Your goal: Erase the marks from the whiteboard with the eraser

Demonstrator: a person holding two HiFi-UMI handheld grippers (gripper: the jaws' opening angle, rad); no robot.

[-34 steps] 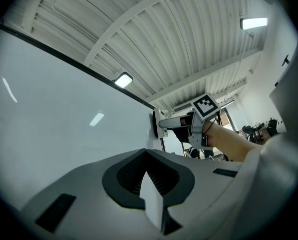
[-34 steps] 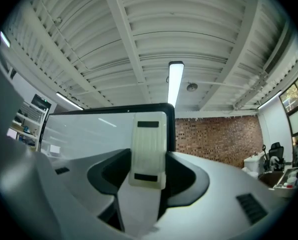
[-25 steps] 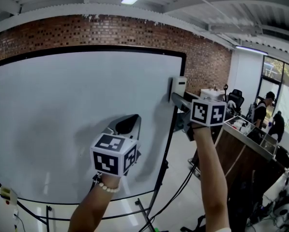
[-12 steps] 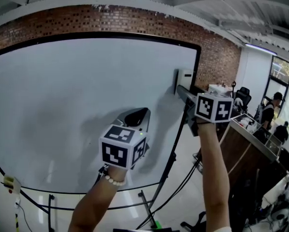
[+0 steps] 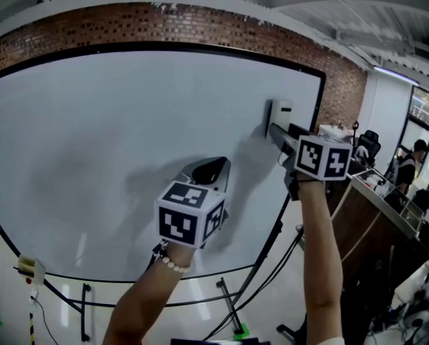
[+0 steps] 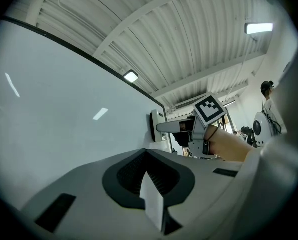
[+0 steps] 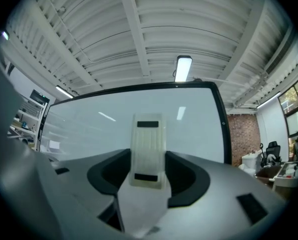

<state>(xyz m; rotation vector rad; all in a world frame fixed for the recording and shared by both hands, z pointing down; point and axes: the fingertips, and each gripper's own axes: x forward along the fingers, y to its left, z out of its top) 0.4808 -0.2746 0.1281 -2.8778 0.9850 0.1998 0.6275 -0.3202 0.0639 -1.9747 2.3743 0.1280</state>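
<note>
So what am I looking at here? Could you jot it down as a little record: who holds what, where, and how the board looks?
board: whiteboard, upright, no marks visible
eraser: eraser, apparently flat against the whiteboard near its right edge
right tool: right tool, shut on the eraser
left tool: left tool, shut, nothing in it, lower down in front of the whiteboard
behind: brick wall

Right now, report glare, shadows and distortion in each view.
Head view: fisheye bows the whiteboard frame; soft shadows of the left gripper and right gripper fall on it. Left gripper view: ceiling-light reflections streak the board, corners vignetted black. Right gripper view: similar glare beside the eraser; the near jaws look soft.
</note>
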